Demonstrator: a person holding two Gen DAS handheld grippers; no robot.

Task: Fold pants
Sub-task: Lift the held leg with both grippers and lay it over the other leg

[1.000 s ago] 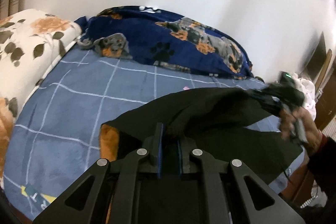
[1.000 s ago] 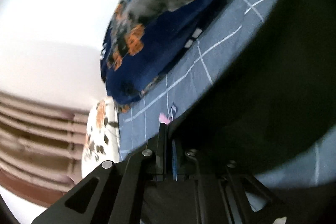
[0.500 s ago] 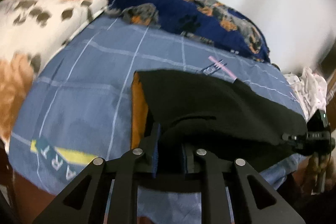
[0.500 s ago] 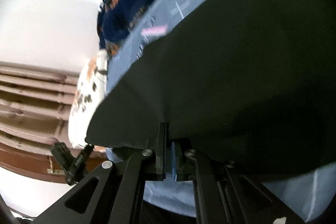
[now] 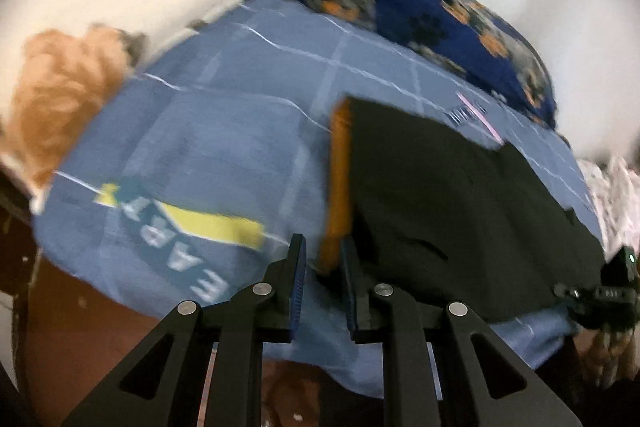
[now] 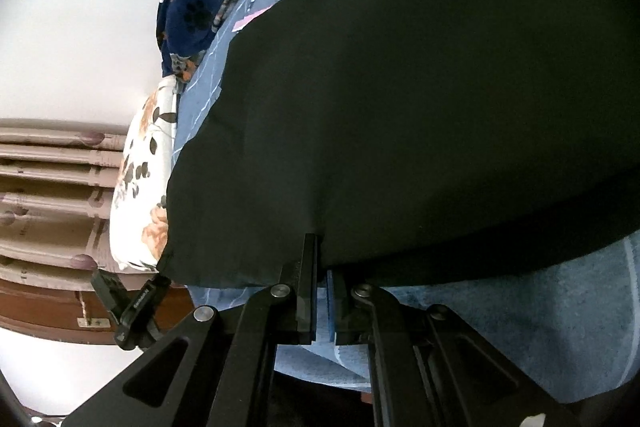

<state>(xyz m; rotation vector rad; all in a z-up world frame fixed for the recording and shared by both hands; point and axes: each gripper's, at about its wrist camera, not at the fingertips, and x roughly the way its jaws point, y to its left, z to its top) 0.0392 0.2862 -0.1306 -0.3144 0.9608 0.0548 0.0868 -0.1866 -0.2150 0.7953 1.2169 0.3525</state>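
Observation:
Black pants (image 5: 452, 203) with an orange inner waistband (image 5: 338, 187) lie flat on a blue checked bedsheet (image 5: 224, 131). My left gripper (image 5: 323, 269) stands at the orange corner with its jaws a little apart, and the cloth is no longer pinched. In the right wrist view the pants (image 6: 420, 99) fill most of the frame. My right gripper (image 6: 323, 273) is narrowly closed on their near edge. The left gripper (image 6: 132, 307) shows at the far corner there, and the right gripper (image 5: 604, 297) shows at the right edge of the left wrist view.
A navy dog-print blanket (image 5: 440, 15) lies along the white wall. A white floral pillow (image 5: 100, 11) sits at the left. White patterned laundry (image 5: 612, 195) lies at the bed's right end. The bed's near edge (image 5: 160, 311) drops to a brown frame.
The pants came down from the air and were laid flat on the bed. My left gripper's jaws have opened off the orange corner. My right gripper stays closed on the edge.

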